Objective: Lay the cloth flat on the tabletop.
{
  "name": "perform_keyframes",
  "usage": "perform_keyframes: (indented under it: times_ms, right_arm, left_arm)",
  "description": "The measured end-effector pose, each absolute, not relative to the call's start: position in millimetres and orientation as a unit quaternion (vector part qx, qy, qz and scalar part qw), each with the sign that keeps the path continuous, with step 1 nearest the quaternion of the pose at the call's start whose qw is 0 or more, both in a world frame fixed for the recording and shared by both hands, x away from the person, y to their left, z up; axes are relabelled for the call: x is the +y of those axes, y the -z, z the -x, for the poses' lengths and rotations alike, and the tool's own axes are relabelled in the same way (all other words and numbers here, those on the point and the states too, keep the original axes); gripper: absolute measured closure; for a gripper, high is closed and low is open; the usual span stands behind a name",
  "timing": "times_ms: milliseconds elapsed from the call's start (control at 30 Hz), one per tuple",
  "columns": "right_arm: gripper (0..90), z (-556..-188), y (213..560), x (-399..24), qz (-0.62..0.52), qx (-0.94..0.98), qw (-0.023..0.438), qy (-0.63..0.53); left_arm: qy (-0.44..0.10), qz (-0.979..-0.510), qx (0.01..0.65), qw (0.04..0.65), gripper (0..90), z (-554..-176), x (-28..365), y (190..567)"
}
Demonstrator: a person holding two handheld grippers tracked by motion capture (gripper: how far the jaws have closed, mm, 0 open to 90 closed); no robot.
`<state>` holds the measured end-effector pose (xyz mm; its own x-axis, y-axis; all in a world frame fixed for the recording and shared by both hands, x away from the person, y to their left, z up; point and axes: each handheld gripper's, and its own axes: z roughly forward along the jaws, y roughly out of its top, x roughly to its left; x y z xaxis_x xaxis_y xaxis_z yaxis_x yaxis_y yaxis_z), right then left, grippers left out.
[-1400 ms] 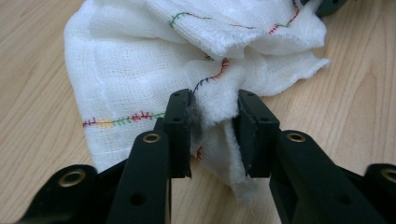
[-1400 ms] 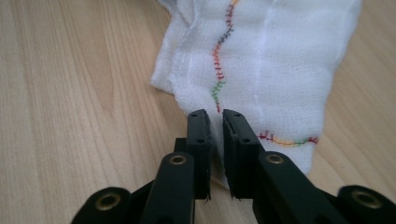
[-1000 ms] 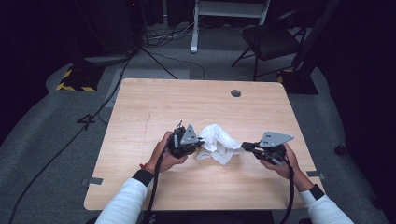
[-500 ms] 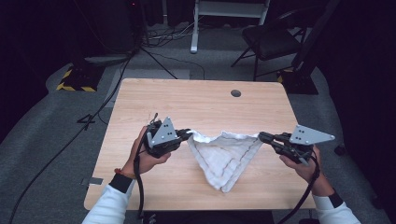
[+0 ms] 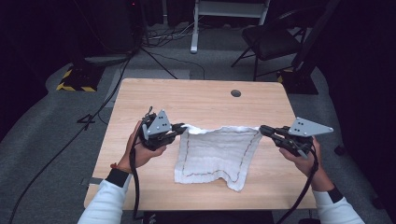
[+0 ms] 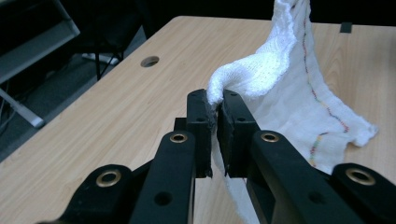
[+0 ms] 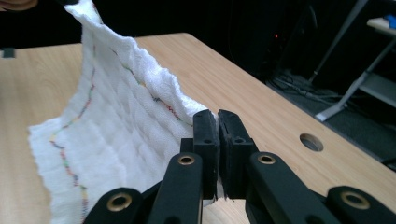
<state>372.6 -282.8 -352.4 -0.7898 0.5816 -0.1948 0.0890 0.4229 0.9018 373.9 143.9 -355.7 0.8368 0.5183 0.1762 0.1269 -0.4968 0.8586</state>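
A white cloth [image 5: 217, 154] with a coloured stitched border hangs spread between my two grippers above the wooden table [image 5: 196, 100]. My left gripper [image 5: 181, 127] is shut on its upper left corner; in the left gripper view the cloth [image 6: 285, 93] bunches out from between the closed jaws [image 6: 215, 109]. My right gripper [image 5: 261, 130] is shut on the upper right corner, and the cloth [image 7: 116, 135] falls away to the left of its jaws [image 7: 217, 122] in the right gripper view. The top edge is stretched nearly taut and the lower edge drapes toward the table.
A round cable hole [image 5: 236, 93] sits near the table's far edge. Beyond the table stand a black chair [image 5: 273, 42], a white frame [image 5: 229, 11] and floor cables [image 5: 112, 93]. Cables trail from both grippers off the near edge.
Both grippers have moved apart and risen. The cloth, crumpled between them a second ago, is now pulled out flat and hangs spread.
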Motion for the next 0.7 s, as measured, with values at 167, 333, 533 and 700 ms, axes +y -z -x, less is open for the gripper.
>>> perform_keyframes:
  times_ms: [167, 333, 533, 700]
  right_arm:
    - [86.9, -407, 366, -278, -0.239, 0.812, 0.242, -0.474]
    - [86.8, -447, 380, -265, -0.263, 0.828, 0.243, -0.432]
    - [86.7, -486, 398, -248, -0.284, 0.838, 0.242, -0.399]
    - [80.6, -505, 411, -235, -0.295, 0.844, 0.259, -0.366]
  left_arm:
    - [-0.206, -0.843, 0.224, 0.443, 82.5, -408, 136, 370]
    - [-0.203, -0.844, 0.265, 0.421, 80.6, -443, 129, 386]
    - [-0.202, -0.845, 0.300, 0.395, 81.6, -477, 125, 405]
    - [-0.198, -0.845, 0.316, 0.384, 74.8, -487, 122, 417]
